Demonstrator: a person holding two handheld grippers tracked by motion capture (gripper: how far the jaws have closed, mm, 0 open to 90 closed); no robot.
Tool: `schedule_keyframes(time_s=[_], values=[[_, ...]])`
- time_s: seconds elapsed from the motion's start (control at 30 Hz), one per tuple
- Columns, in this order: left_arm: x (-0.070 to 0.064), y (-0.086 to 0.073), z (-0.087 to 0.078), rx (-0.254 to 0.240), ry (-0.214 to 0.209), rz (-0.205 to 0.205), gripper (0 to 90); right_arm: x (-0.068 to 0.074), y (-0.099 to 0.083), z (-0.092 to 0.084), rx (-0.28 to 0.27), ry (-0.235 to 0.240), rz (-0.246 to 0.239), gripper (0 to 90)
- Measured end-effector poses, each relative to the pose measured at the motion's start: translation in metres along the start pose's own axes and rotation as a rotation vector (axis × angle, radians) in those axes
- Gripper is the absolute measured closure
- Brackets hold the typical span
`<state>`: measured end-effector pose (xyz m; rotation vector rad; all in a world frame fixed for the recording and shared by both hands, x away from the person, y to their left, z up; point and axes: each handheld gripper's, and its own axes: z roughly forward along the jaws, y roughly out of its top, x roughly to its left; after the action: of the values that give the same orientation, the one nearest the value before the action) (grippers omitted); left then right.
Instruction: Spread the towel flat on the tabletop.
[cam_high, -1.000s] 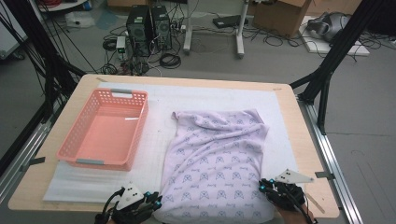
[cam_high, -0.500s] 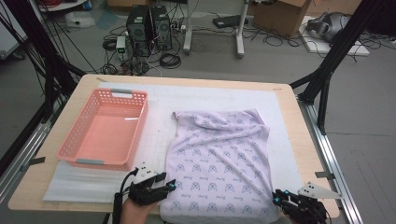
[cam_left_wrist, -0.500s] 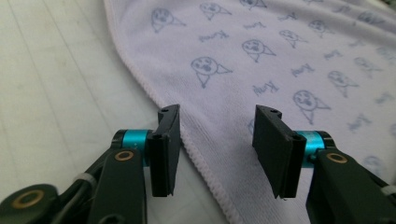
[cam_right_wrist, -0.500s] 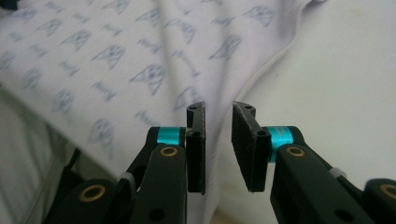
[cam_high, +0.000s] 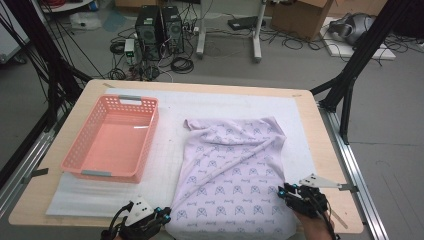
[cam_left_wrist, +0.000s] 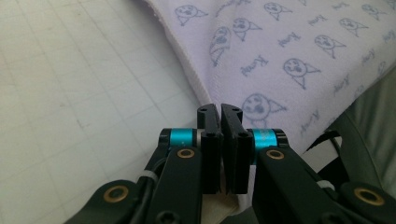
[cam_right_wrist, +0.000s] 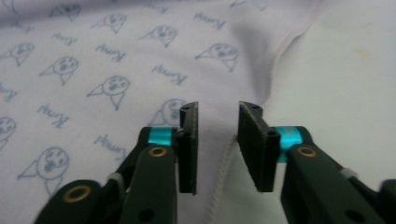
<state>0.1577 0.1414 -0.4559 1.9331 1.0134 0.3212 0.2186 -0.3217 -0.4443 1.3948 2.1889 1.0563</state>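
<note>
A lilac printed garment (cam_high: 235, 175) lies spread on the white mat (cam_high: 165, 150) at the middle of the table, with a pink basket (cam_high: 112, 137) well apart to its left. At the garment's near left corner, the left gripper (cam_high: 165, 216) has just been closing, its jaws now almost together at the hem with no cloth visibly between the pads. At the near right corner, the right gripper (cam_high: 289, 192) has just been opening slightly, and its jaws stand apart over the stitched edge without pressing on it.
</note>
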Motion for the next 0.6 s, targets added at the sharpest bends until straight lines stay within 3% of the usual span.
schedule_keyframes(time_s=[0.1, 0.23, 0.33, 0.4, 0.47, 0.53, 0.6], values=[[0.004, 0.001, 0.003, -0.030, -0.010, -0.048, 64.1, 0.003, -0.002, -0.002, 0.007, -0.013, -0.025, 85.0], [0.007, 0.009, 0.010, -0.064, -0.007, -0.048, 56.1, -0.002, -0.013, -0.019, 0.019, 0.018, -0.022, 89.6], [0.011, 0.017, 0.019, -0.074, 0.002, -0.055, 53.5, -0.005, -0.024, -0.033, 0.034, 0.005, -0.030, 89.6], [0.016, 0.023, 0.026, -0.079, 0.007, -0.069, 52.8, -0.009, -0.031, -0.041, 0.020, 0.013, -0.012, 89.0], [0.020, 0.028, 0.033, -0.076, 0.010, -0.078, 52.8, -0.012, -0.032, -0.047, -0.017, 0.011, 0.005, 82.7], [0.024, 0.033, 0.039, -0.071, 0.012, -0.091, 52.4, -0.012, -0.030, -0.047, -0.049, 0.005, 0.017, 74.2], [0.026, 0.035, 0.045, -0.063, 0.008, -0.103, 51.9, -0.010, -0.026, -0.039, -0.046, -0.004, 0.025, 69.5]])
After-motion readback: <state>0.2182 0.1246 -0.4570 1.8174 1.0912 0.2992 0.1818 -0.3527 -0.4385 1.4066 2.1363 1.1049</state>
